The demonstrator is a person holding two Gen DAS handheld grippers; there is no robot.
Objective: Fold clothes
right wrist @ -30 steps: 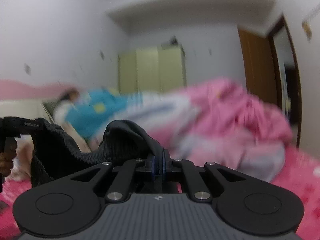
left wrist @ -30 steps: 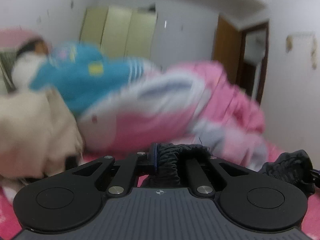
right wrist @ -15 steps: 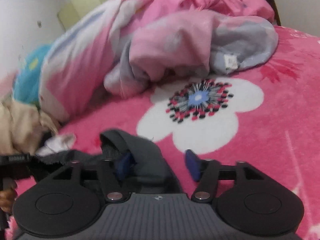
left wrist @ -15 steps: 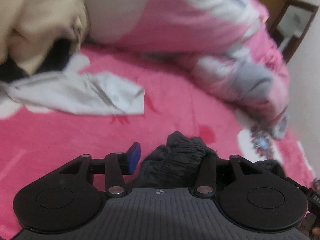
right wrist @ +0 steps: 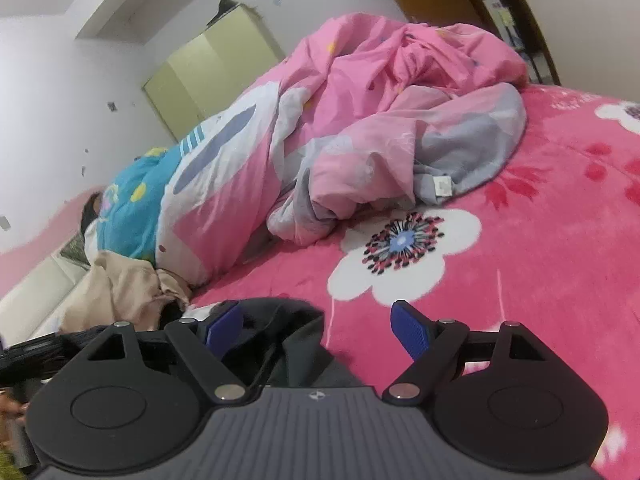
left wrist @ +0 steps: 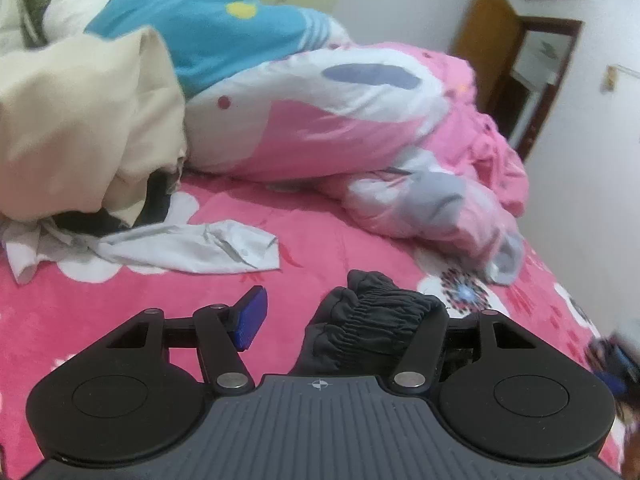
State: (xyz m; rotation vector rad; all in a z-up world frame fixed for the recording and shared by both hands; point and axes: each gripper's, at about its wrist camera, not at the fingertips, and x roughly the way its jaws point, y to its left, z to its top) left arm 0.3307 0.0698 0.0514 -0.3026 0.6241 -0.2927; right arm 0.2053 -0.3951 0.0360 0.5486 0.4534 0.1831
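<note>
The room is bright with soft, even light and no hard shadows. Both views bend at the edges, so the walls (right wrist: 60,92) curve, and the corners go dark. The pink duvet (left wrist: 320,120) looks a bit smeared, and the left view's right edge is blurry.

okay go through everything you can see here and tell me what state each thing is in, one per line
left gripper: open, jaws just opened, dark garment between them
right gripper: open, jaws just opened
dark garment: bunched, lying on the bed
white garment: crumpled, unfolded
pink duvet: heaped
door: open
</note>
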